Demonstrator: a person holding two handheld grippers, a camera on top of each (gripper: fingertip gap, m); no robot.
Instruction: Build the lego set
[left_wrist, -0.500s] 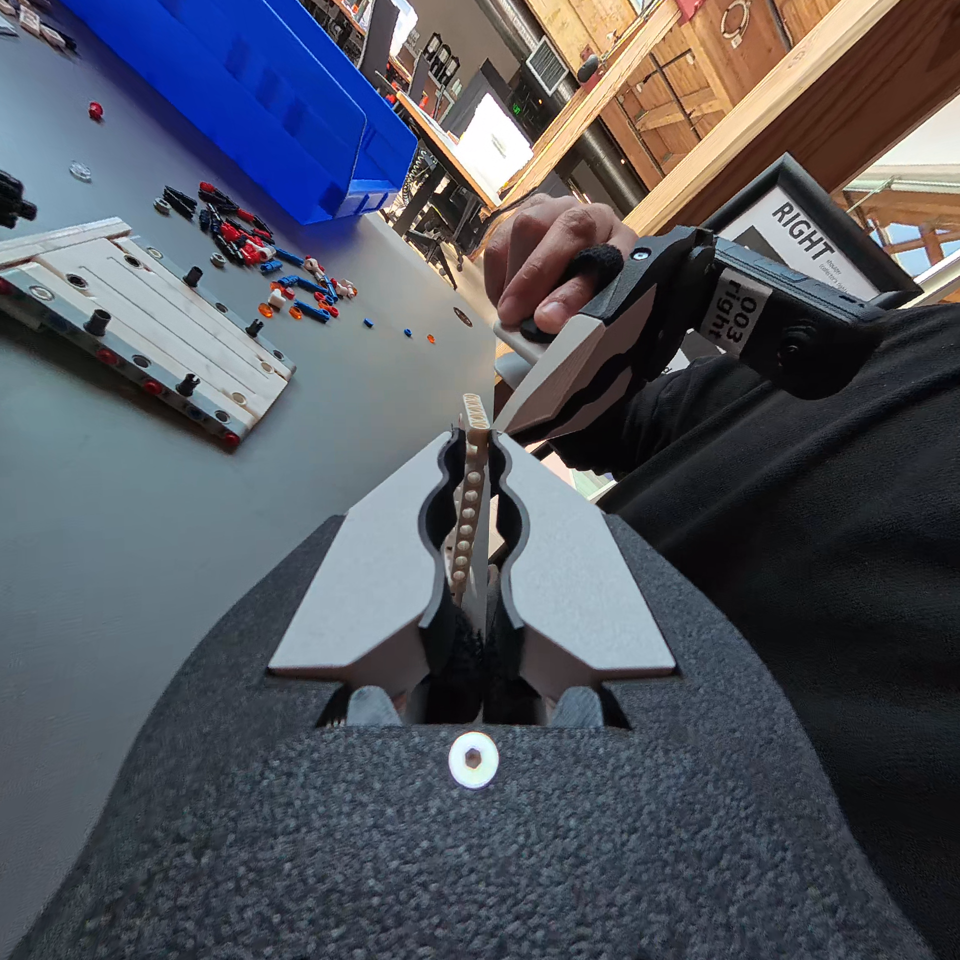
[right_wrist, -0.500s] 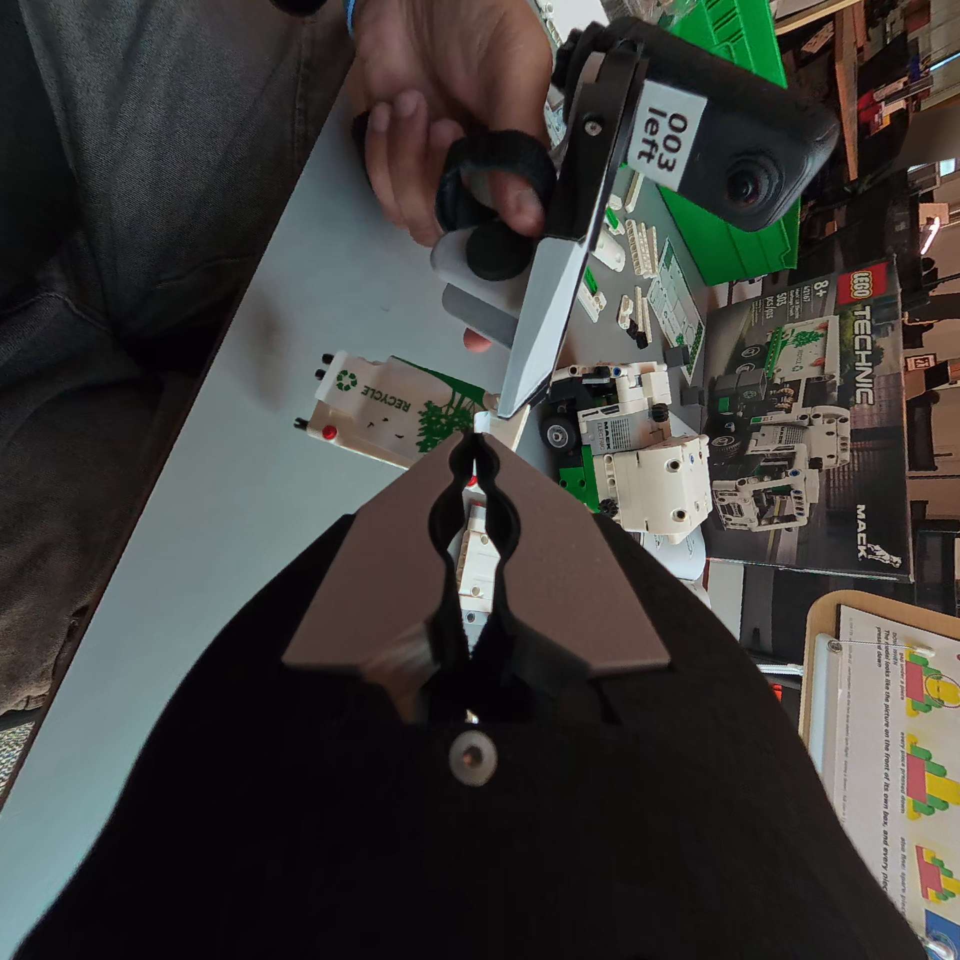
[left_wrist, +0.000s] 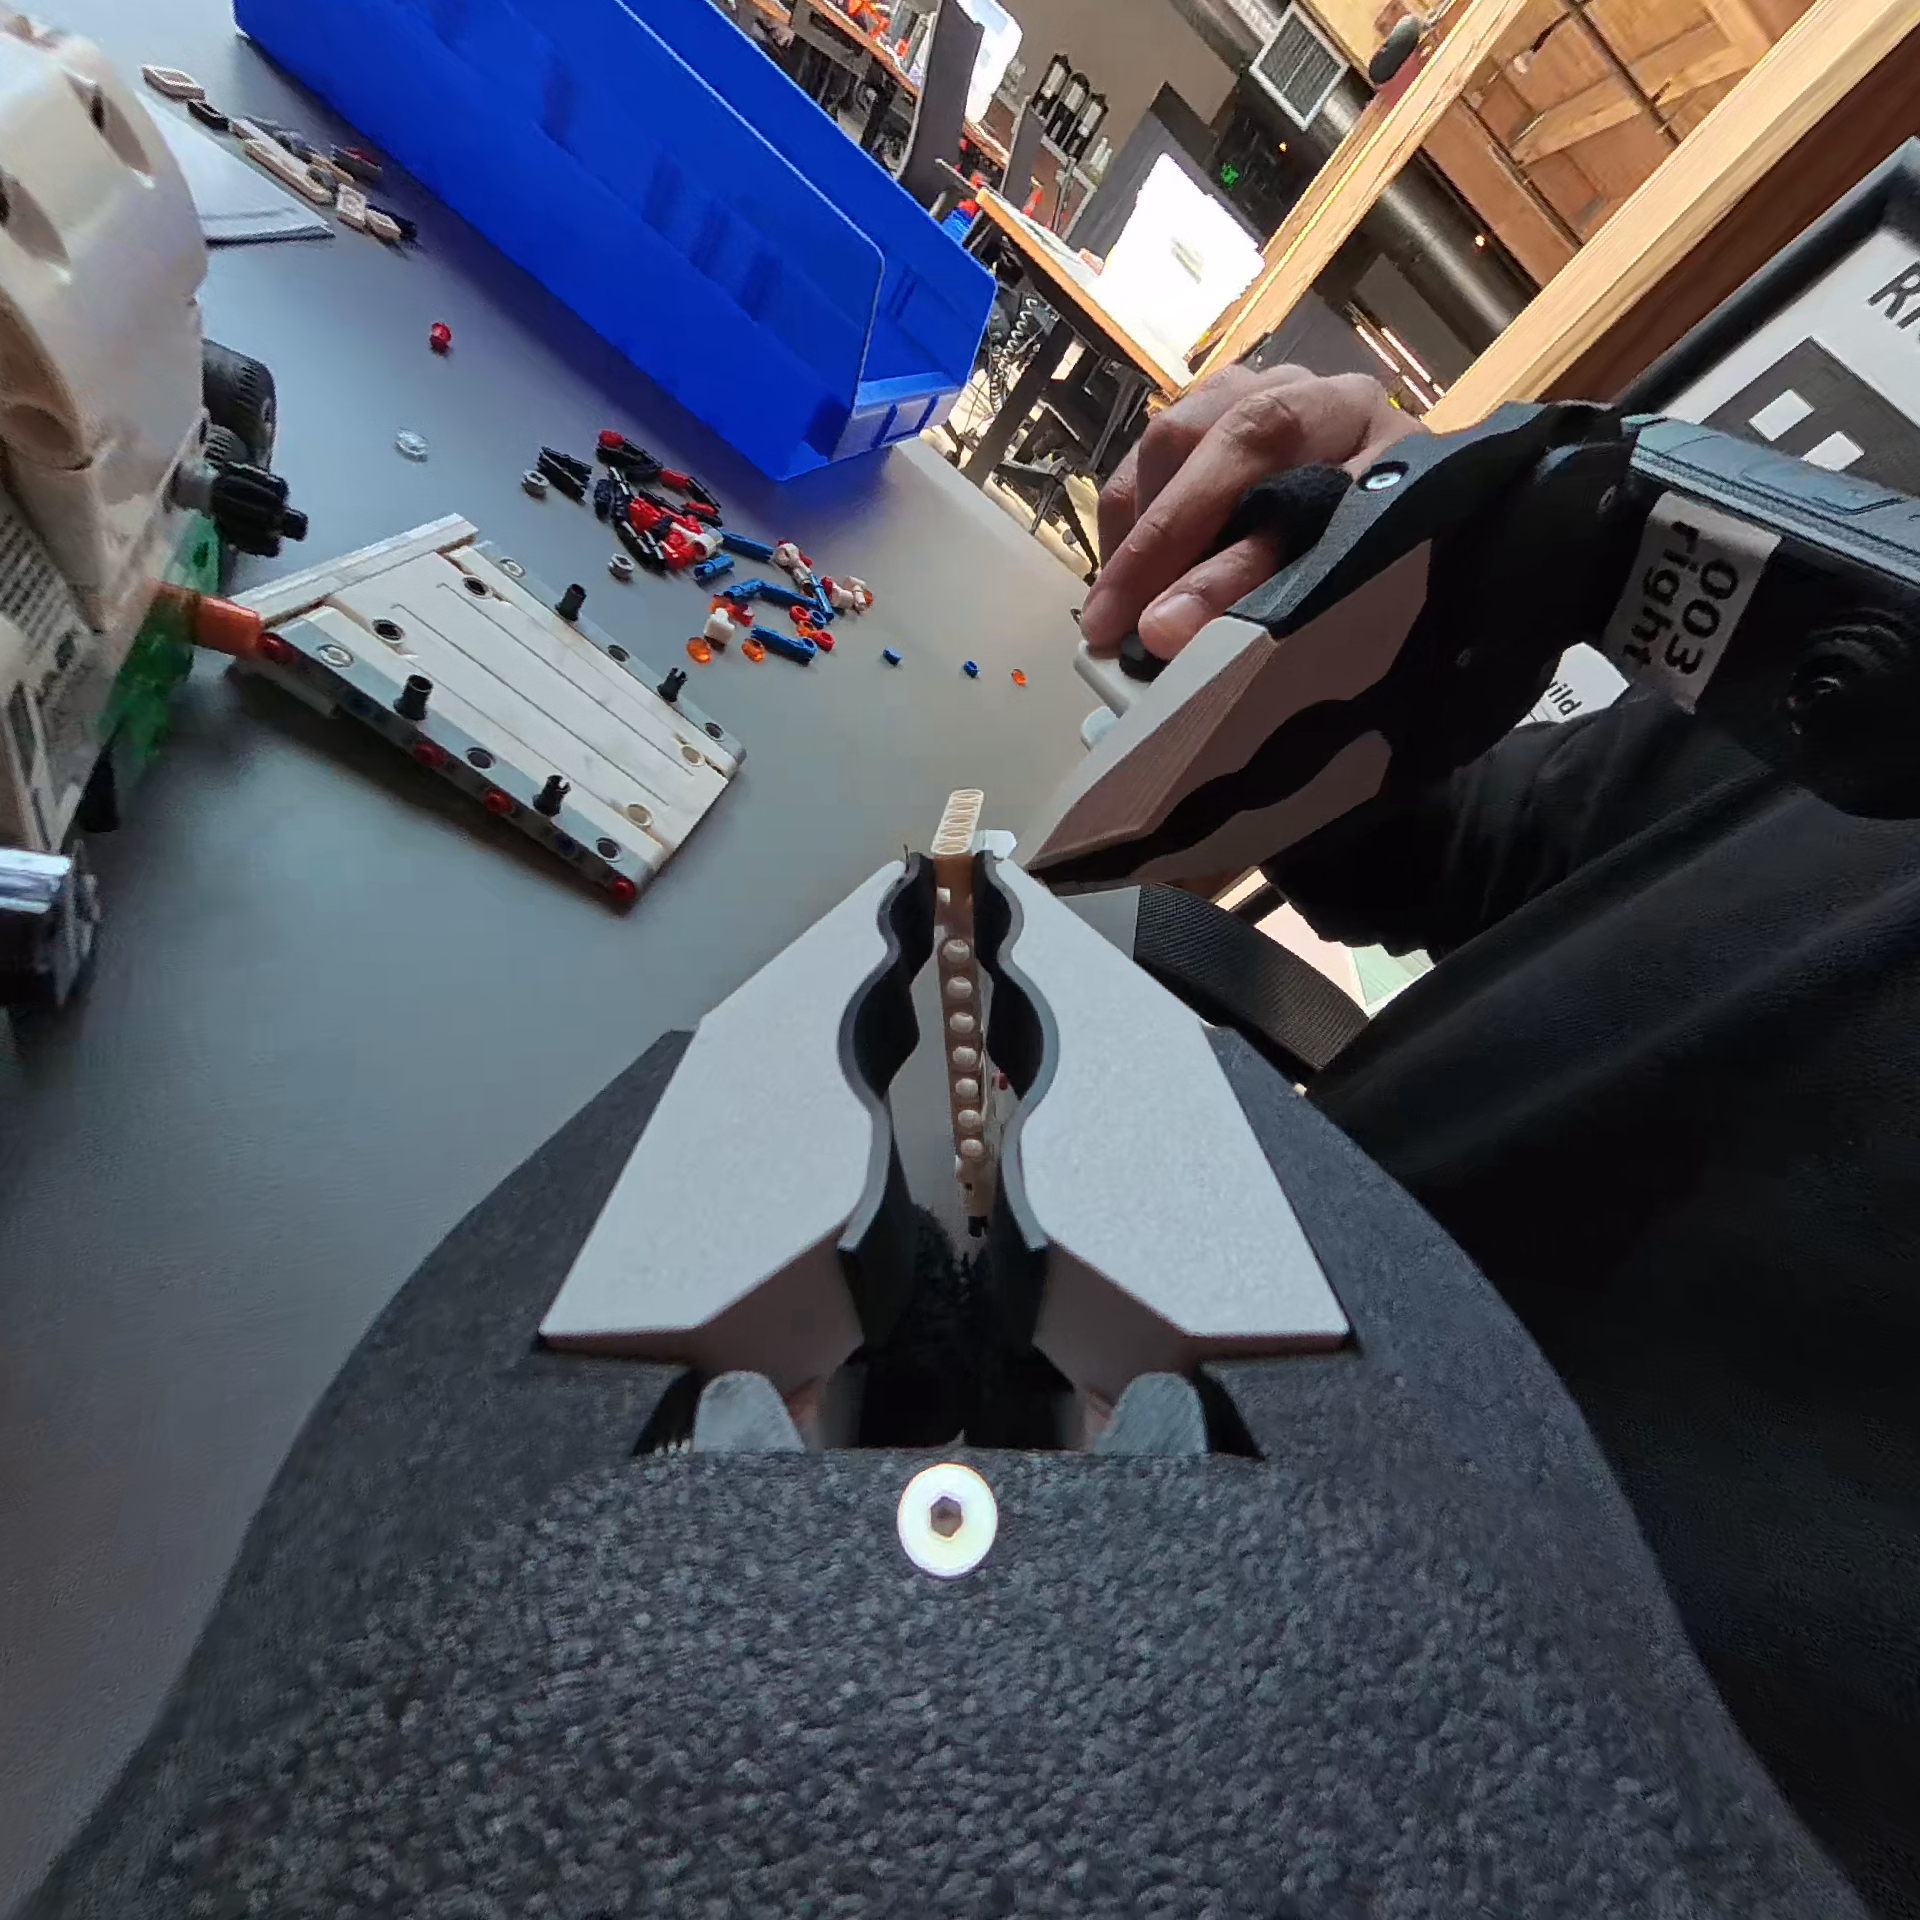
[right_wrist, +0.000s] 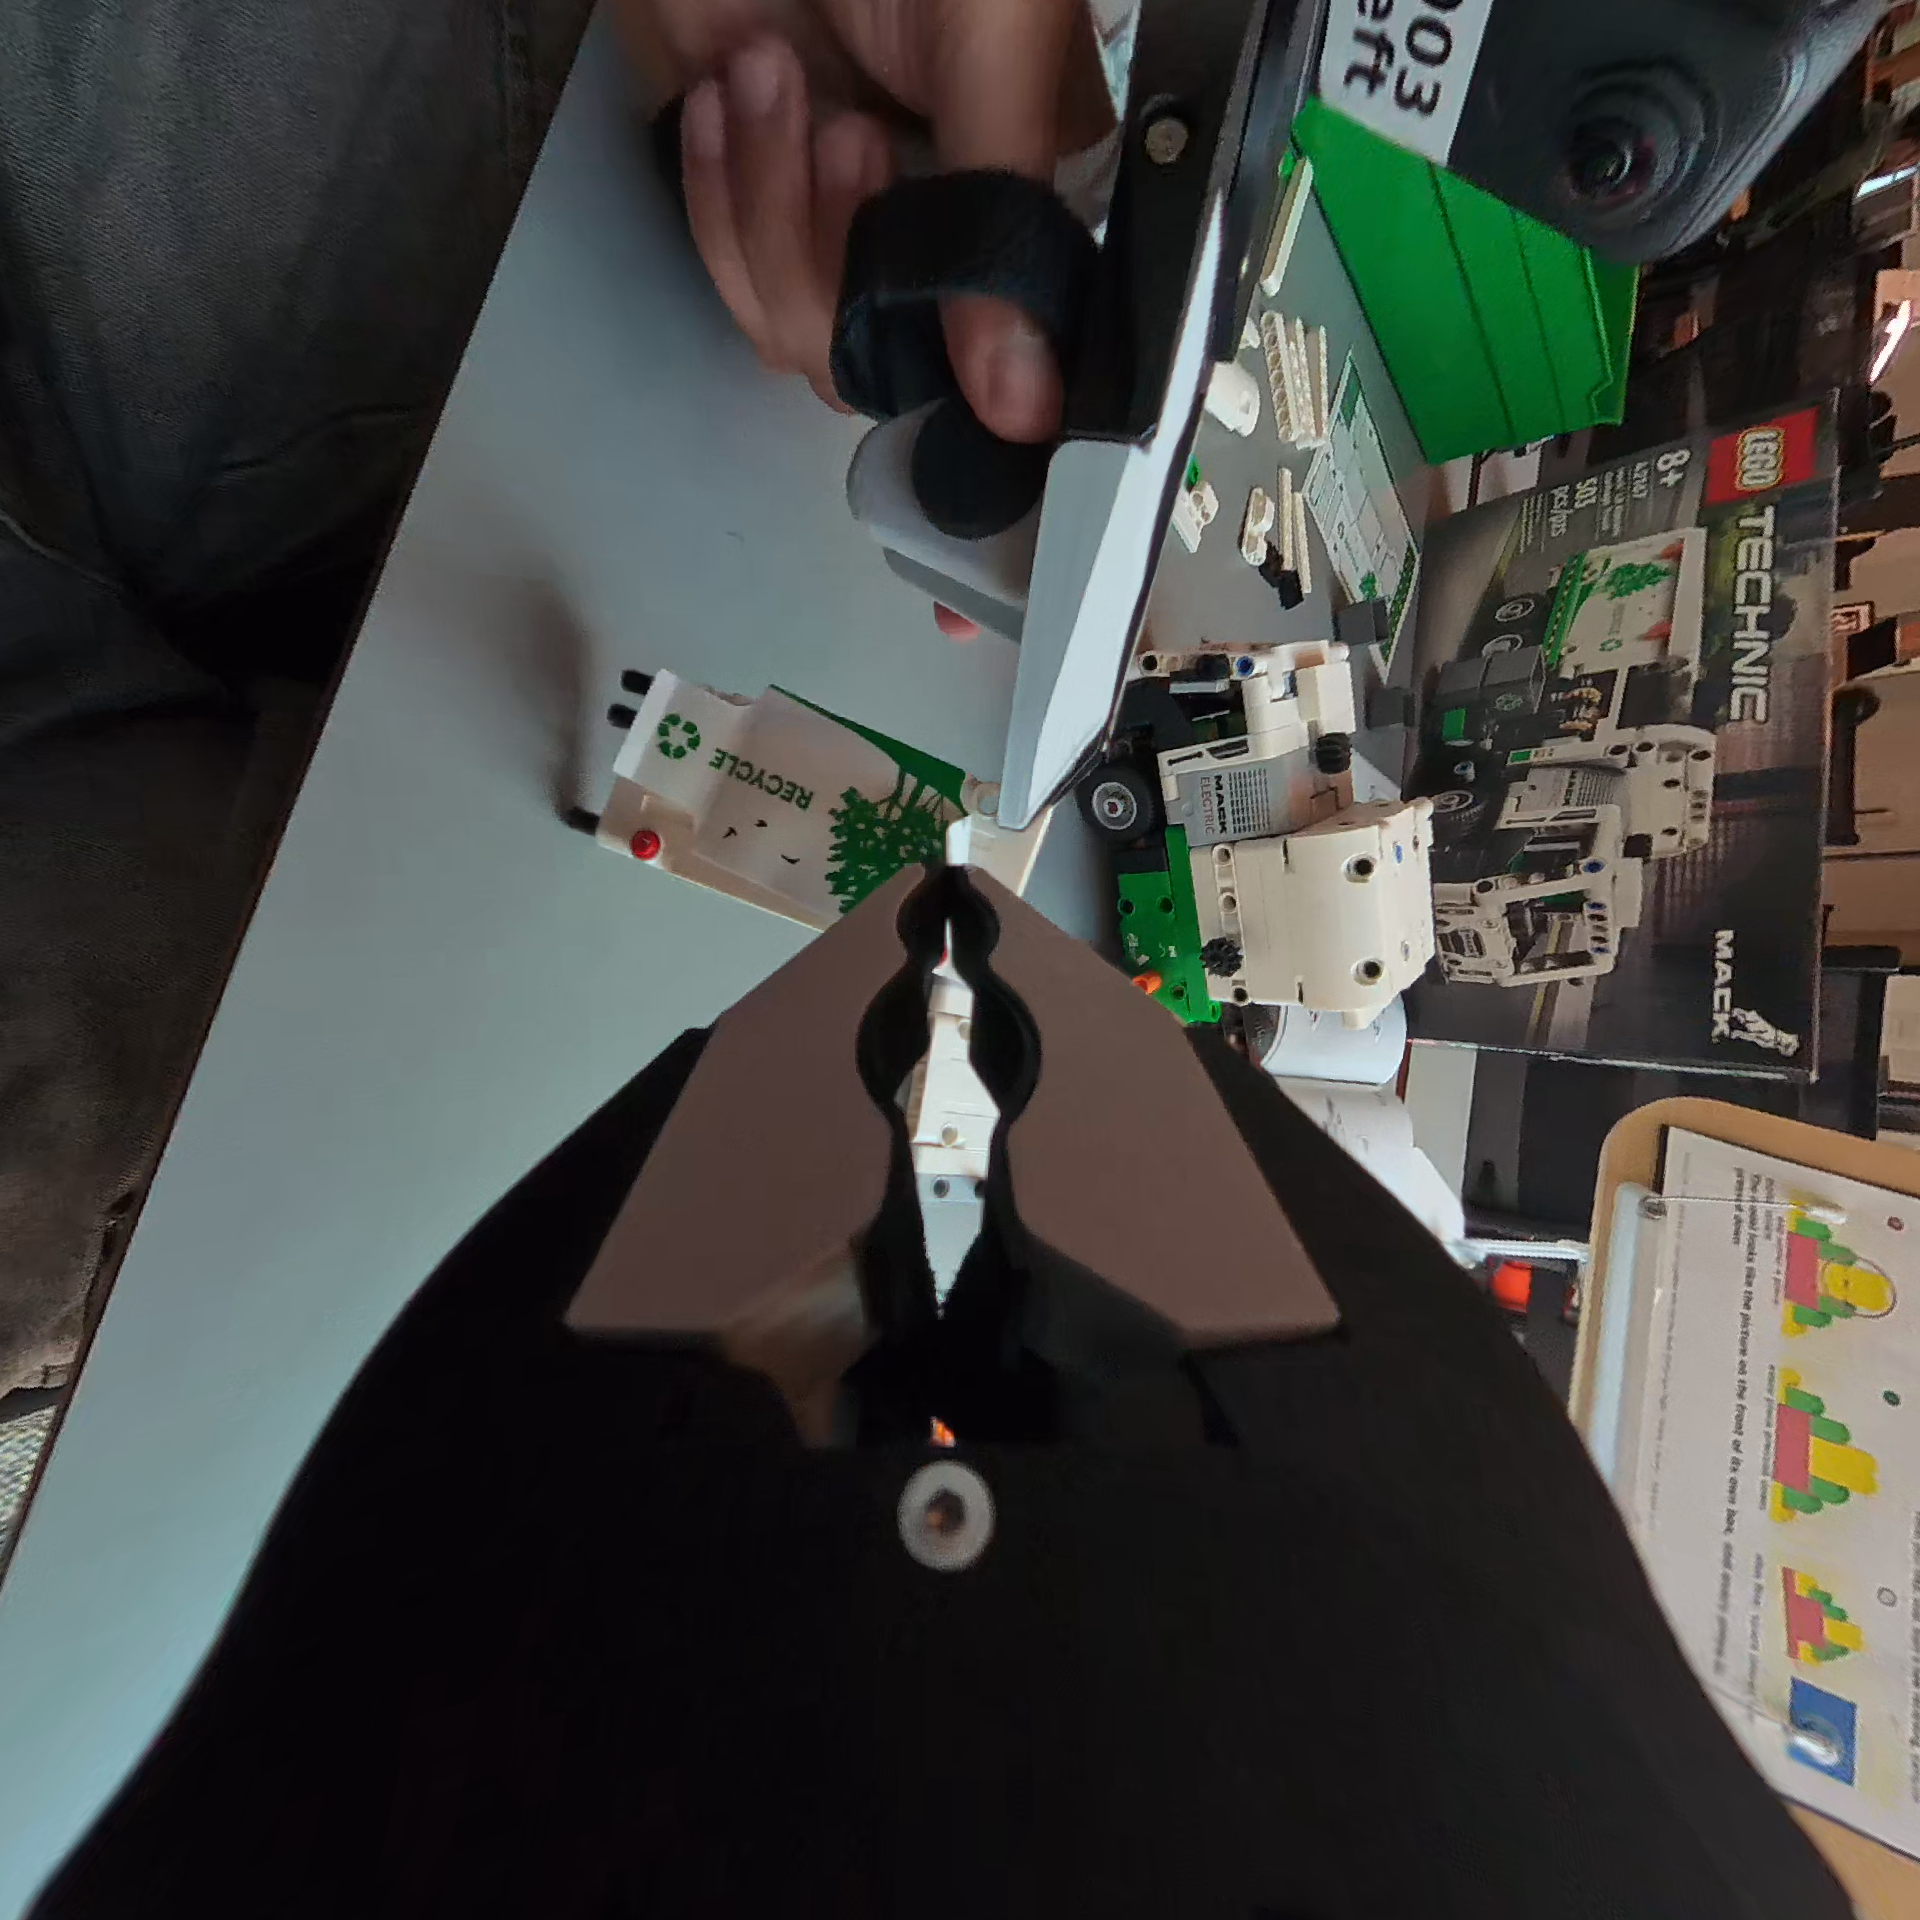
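White holed beam (left_wrist: 958, 997) clamped in left gripper (left_wrist: 951, 868) jaws, right gripper (right_wrist: 951, 883) jaws nearly together on white piece (right_wrist: 971, 836)

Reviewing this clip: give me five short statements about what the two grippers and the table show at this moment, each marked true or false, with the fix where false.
1. The left gripper is clamped on a tan beam with a row of holes. True.
2. The bin behind the loose pins is red. False: it is blue.
3. The right gripper is wide open. False: its jaws are nearly closed on a white piece.
4. A white panel with green tree print lies on the table. True.
5. The two grippers' tips are far apart. False: they nearly meet.
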